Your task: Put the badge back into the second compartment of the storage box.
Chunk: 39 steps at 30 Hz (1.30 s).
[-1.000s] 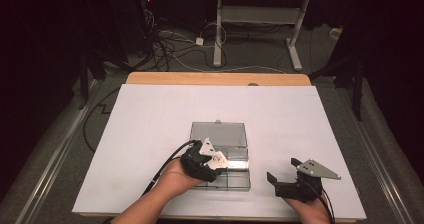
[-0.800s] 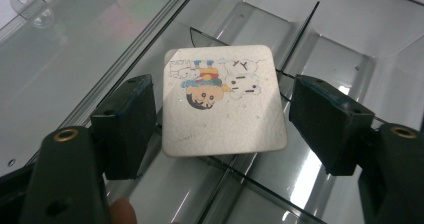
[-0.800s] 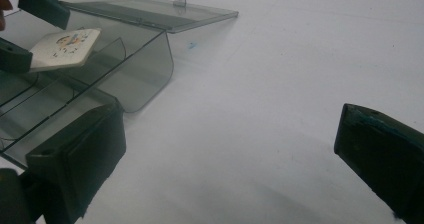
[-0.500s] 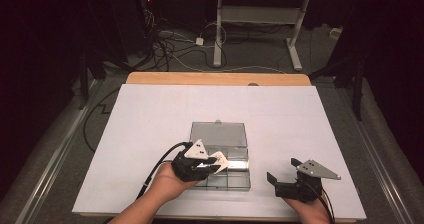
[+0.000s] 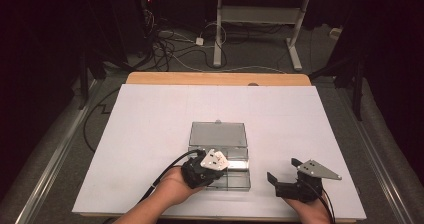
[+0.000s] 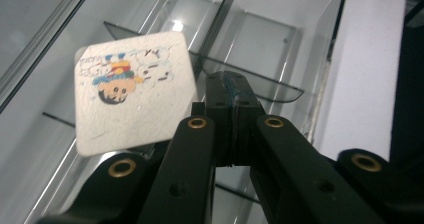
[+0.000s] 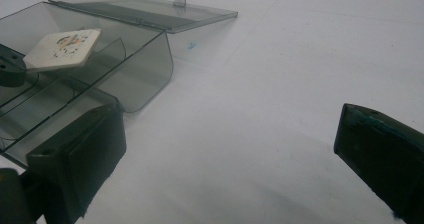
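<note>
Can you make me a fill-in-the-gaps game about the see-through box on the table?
1. The lid of the clear box is ___.
2. The right gripper has its jaws ___.
3. The box stands on a table top whose colour is ___.
Missing words: open; open; white.

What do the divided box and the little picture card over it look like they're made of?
The divided box looks like smoky clear plastic, glossy: the dividers show through its walls and it catches glare. The picture card looks like matte, speckled paperboard or foam with a printed cartoon; which one is unclear.
</note>
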Available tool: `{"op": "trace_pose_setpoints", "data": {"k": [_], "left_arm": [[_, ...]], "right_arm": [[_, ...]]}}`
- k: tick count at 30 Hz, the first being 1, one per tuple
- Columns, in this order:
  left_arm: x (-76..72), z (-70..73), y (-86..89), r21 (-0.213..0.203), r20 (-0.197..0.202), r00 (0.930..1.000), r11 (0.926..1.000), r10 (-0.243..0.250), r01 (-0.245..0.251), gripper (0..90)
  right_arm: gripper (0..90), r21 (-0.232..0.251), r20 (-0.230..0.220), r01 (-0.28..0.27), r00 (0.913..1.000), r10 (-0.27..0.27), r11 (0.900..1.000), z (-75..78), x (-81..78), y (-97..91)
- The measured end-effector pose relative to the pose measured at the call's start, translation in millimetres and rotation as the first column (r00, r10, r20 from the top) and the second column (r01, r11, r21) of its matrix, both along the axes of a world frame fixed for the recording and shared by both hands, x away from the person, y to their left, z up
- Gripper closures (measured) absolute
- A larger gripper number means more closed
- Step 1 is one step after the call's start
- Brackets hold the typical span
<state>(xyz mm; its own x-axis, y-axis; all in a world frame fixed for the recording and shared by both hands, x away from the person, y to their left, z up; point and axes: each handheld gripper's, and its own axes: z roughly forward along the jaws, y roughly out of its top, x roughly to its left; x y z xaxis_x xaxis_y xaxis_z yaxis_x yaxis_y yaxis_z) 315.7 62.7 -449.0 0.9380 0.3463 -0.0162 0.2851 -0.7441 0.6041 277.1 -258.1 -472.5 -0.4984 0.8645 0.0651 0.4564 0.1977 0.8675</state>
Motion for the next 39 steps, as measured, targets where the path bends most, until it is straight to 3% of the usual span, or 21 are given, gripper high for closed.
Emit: {"op": "trace_pose_setpoints", "data": {"k": [10,15,19,23,27,30,39], "left_arm": [[3.8,2.0,8.2,0.016,0.016,0.9992,0.9992,0.037,-0.038,87.4],[0.6,6.3,14.2,-0.02,0.023,0.9991,0.9992,0.035,-0.035,87.4],[2.9,11.1,25.5,-0.041,0.031,0.9965,0.9963,0.077,-0.076,87.4],[11.5,13.7,37.3,-0.065,0.028,0.9898,0.9884,0.14,-0.137,87.5],[23.5,10.9,37.9,-0.037,0.021,0.9838,0.9835,0.178,-0.177,87.5],[29.4,6.8,32.2,0.0,0.019,0.9831,0.9832,0.182,-0.182,87.5],[39.6,4.5,19.7,0.038,0.028,0.9804,0.9799,0.195,-0.196,87.5]], "right_arm": [[1.0,0.0,0.001,0.0,1.0,0.0,1.0,0.4,-0.2,0.3],[1.0,0.001,0.001,0.001,1.0,-0.001,1.0,0.4,-0.3,-0.2],[1.0,0.001,0.002,0.003,1.0,-0.003,1.0,0.3,-0.3,-0.7],[1.0,-0.001,0.004,0.001,1.0,-0.001,1.0,0.9,-0.8,-0.1],[1.0,-0.002,0.003,-0.001,1.0,0.001,1.0,0.8,-0.6,0.5],[1.0,0.001,0.005,-0.002,1.0,0.002,1.0,1.3,-0.9,0.6],[1.0,0.003,0.004,0.001,1.0,-0.001,1.0,1.3,-1.2,-1.4]]}}
